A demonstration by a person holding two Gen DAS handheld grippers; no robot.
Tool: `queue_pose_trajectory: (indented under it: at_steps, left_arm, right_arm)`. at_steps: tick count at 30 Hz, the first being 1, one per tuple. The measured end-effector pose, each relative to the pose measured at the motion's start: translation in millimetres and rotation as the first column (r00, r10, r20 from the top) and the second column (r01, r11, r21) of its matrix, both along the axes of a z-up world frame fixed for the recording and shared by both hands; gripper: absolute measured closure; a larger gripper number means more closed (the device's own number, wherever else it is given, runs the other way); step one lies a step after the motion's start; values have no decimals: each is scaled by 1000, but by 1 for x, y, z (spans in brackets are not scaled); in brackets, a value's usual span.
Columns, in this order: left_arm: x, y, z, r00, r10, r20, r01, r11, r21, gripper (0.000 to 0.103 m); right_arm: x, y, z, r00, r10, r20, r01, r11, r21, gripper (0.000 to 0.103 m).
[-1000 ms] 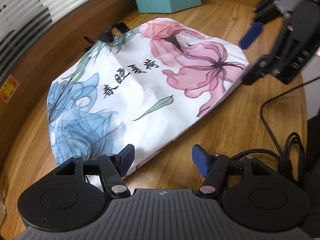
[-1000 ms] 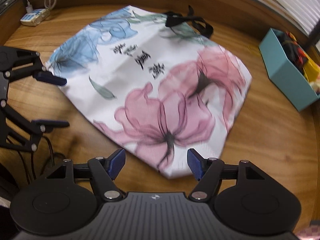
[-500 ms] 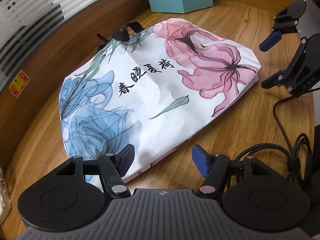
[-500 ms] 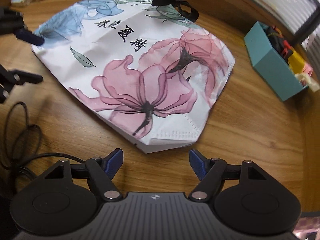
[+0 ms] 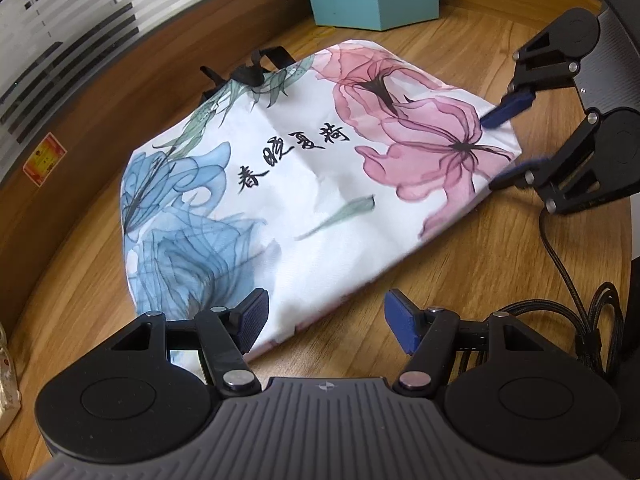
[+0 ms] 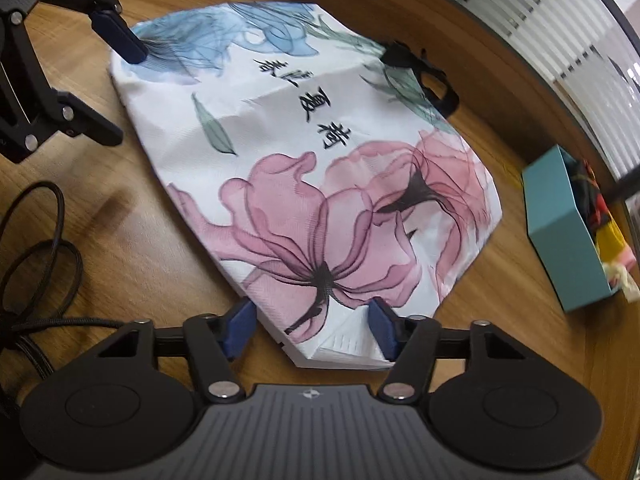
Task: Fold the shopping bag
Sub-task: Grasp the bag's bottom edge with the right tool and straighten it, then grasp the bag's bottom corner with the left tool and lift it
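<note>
The right gripper (image 6: 309,330) had come down onto the near corner of the shopping bag (image 6: 304,168), its blue fingers (image 6: 238,330) drawn inward around the pink-flower end; half a second earlier the same jaws stood wider and clear of the fabric, short of the bag's edge. The layered corner now lay between the pads, though whether they pressed it or merely flanked it could not be told from the right wrist view. In the left wrist view this gripper sat at about two o'clock, one finger over the bag's edge and the other at table level.

The left gripper (image 5: 325,322) hung with jaws apart at the opposite, blue-flower end, unchanged in width over the past second, one pad over the fabric at seven o'clock and the other over bare wood. Nothing was clamped there.

The bag lay flat and unfolded on the wooden table (image 5: 460,264), black handles (image 5: 256,68) at eleven o'clock, a teal box (image 5: 376,0) beyond at twelve and a black cable (image 5: 576,280) at four. The closing jaws suggested the first fold was about to begin, with the pink end likely lifted once the left side also took hold.
</note>
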State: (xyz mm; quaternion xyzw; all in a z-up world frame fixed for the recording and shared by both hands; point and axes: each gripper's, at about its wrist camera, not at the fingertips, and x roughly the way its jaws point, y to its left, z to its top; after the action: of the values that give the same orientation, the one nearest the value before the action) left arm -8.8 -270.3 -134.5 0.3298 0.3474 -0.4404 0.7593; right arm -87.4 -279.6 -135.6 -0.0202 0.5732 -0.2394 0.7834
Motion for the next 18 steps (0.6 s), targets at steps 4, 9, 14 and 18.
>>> queue_pose_trajectory:
  at_steps: [4,9,14,18]
  left_arm:
    - [1,3,2,998,39,-43,-40,999,-22,33]
    - [26,14,5,933,171,-316,-216,970,-111,33]
    - [47,30,5,827,256,-501,-387,905,-176,33]
    - [52,44,8,761,260,-595,-482,840,-249,29]
  right_arm:
    - [1,-1,10,997,-16,69,15,1000,22,89]
    - [0,-3,33,987,-48,153,43,998,36,91]
    - [-1,0,48,981,-50,186,44,998,36,91]
    - [1,3,55,980,-44,193,39,999,33,91]
